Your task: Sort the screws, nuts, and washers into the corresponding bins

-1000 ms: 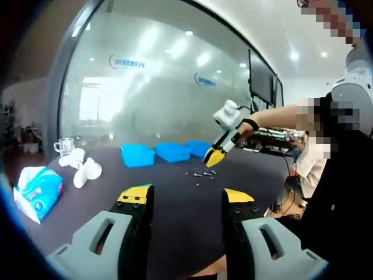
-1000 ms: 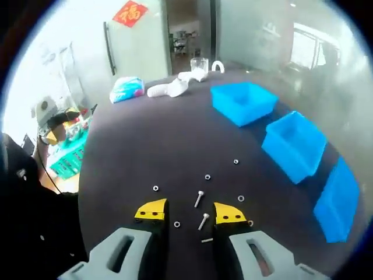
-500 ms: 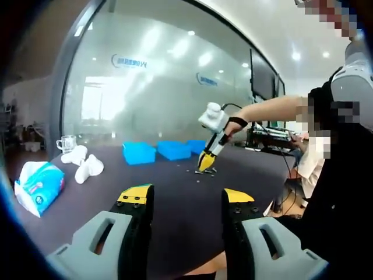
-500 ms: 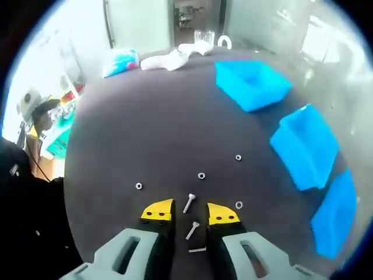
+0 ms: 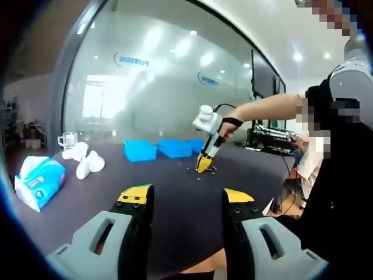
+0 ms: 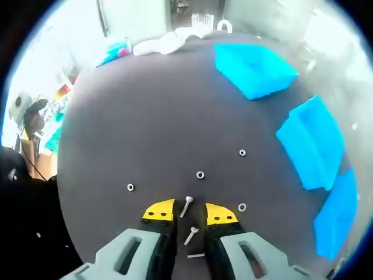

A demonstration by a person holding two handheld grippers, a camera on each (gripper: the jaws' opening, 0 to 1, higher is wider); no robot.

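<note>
Two screws point(image 6: 186, 206) lie between the right gripper point(image 6: 189, 212) fingers, slightly parted, gripping nothing.

Scattered screws point(image 6: 186, 205), three blue bins point(image 6: 254, 70)

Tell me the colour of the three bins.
Bright blue bins; clearest in the right gripper view.

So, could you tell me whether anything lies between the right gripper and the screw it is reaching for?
Nothing visible does. In the right gripper view the right gripper is open, and the screw lies on the dark table in the gap between its yellow tips. A second screw lies further back between the jaws, not in the way.
</note>
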